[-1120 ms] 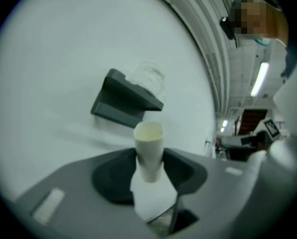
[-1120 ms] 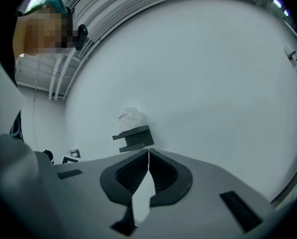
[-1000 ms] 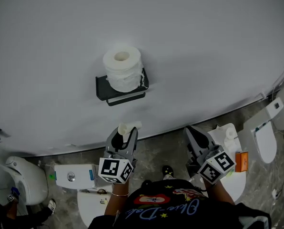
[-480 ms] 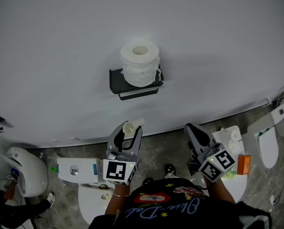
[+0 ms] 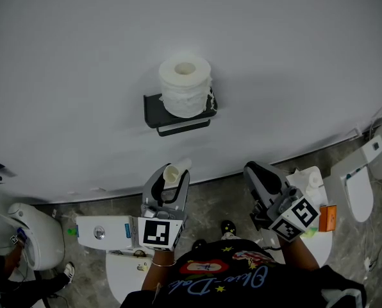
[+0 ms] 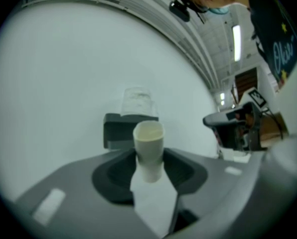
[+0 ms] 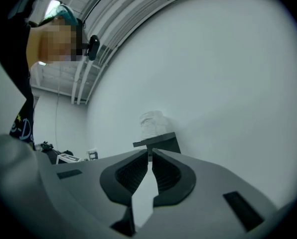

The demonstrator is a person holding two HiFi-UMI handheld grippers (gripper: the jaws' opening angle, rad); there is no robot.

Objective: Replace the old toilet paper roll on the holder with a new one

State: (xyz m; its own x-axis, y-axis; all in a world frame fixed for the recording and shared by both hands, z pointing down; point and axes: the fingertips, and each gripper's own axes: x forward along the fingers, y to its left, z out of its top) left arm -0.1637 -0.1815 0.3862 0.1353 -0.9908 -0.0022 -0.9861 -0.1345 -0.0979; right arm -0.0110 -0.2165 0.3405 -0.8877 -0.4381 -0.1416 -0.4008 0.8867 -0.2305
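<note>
Looking roughly halfway, we reckon: our left gripper [image 5: 170, 182] pinches the empty pale cardboard tube [image 6: 148, 137], right gripper [image 5: 254, 170] is closed on nothing, and the full white paper roll [image 5: 185, 86] just stands atop the black wall holder [image 5: 153, 110], its bar [image 5: 183, 127] bare.

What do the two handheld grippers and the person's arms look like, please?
Both the left gripper and the right gripper are grey moulded shells with dark ribbed jaw pads. Each carries a white cube printed with black square markers. No cables show. The left wrist wears a thin bracelet, and the black top has coloured print.
</note>
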